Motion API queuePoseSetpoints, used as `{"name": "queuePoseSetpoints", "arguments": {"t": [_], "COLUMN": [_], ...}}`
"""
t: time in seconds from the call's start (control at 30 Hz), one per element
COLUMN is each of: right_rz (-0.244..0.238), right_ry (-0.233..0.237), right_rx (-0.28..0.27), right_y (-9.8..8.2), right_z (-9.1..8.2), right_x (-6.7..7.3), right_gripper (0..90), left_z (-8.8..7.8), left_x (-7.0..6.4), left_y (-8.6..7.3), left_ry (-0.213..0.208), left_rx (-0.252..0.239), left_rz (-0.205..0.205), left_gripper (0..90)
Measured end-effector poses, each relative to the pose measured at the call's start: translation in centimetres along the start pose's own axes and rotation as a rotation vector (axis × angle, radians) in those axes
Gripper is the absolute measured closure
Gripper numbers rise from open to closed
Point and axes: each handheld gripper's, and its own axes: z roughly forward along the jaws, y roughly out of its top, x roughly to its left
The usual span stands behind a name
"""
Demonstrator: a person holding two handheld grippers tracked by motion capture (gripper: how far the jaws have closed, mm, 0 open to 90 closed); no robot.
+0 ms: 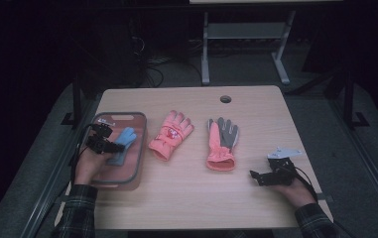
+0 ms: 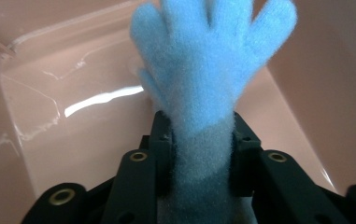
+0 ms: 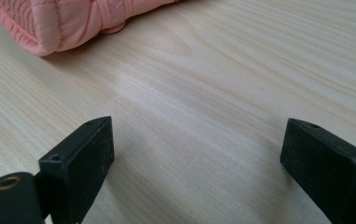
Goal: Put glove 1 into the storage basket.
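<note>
A fluffy blue glove (image 2: 203, 70) hangs finger-end away from me inside a clear pinkish bin (image 2: 49, 116). My left gripper (image 2: 202, 149) is shut on its cuff, with both pads against the fabric. From above, the left gripper (image 1: 111, 145) and the blue glove (image 1: 124, 141) sit over the bin (image 1: 140, 148) at the table's left. My right gripper (image 1: 256, 177) rests low on the table at the right, and its jaws (image 3: 199, 158) stand wide open on bare wood. An orange glove cuff (image 3: 63, 23) lies just beyond it.
A pink glove (image 1: 170, 135) lies flat beside the bin. An orange and grey glove (image 1: 222, 141) lies at the table's middle. A cable hole (image 1: 225, 98) is near the far edge. A desk frame (image 1: 246, 44) stands behind the table.
</note>
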Motion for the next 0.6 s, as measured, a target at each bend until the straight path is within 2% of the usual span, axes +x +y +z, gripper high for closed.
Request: {"name": "queuePoseSetpoints", "arguments": {"t": [0.2, 0.37, 0.43, 0.57, 0.6], "right_rz": [0.000, -0.001, 0.000, 0.000, -0.001], "right_ry": [0.000, 0.000, 0.000, 0.000, 0.000], "right_rx": [0.000, 0.000, 0.000, 0.000, 0.000], "right_y": [0.0, 0.0, 0.0, 0.0, 0.0], "right_z": [0.0, 0.0, 0.0, 0.0, 0.0], "right_x": [0.0, 0.0, 0.0, 0.0, 0.0], "right_gripper": [9.1, 9.1, 9.1, 9.1, 9.2], "left_z": [0.3, 0.5, 0.5, 0.5, 0.5], "left_x": [0.2, -0.3, -0.6, -1.0, -1.1], "left_y": [-0.1, 0.0, 0.1, 0.2, 0.2], "left_ry": [-0.017, -0.026, -0.048, -0.055, -0.046], "left_rx": [0.019, 0.031, 0.032, 0.045, 0.039], "left_rz": [-0.013, -0.001, 0.000, 0.018, 0.016], "left_gripper": [53.1, 41.6, 39.0, 30.9, 28.7]}}
